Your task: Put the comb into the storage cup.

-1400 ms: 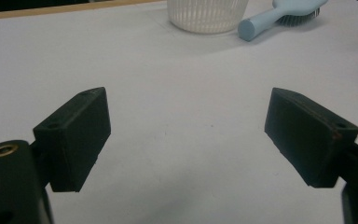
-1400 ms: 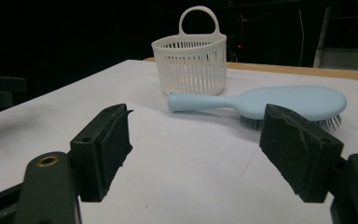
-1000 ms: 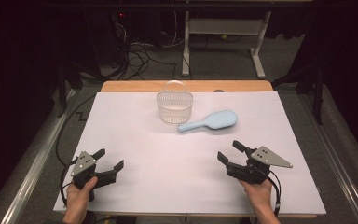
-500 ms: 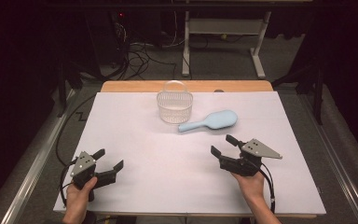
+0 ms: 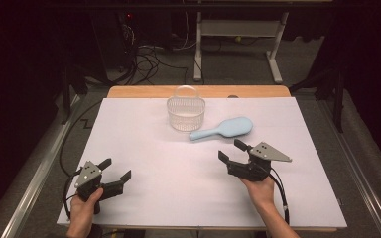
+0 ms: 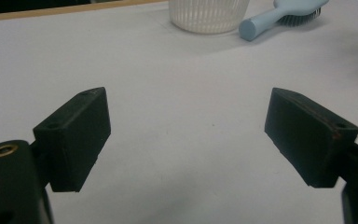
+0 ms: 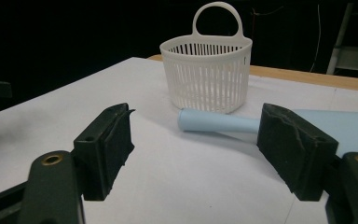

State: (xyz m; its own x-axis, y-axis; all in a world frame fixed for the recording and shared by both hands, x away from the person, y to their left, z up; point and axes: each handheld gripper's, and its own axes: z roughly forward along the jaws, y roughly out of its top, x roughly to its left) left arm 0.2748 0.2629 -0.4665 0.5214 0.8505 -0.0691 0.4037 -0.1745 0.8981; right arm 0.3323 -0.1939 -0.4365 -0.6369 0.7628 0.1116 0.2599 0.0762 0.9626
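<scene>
Right gripper [image 5: 234, 153] jaws apart, empty, near the hairbrush [image 5: 223, 129] handle beside the basket [image 5: 185, 115]. Handle is best straddled squarely before closing. Left gripper [image 5: 113, 169] jaws apart, well away from the basket.

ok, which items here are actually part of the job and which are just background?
In play:
- light blue hairbrush, bristles down, right gripper open just short of it
- white slotted basket beside the handle end
- left gripper open, near the table's front left

Background:
- white table cover
- cables on the floor
- white desk frame behind the table
</scene>
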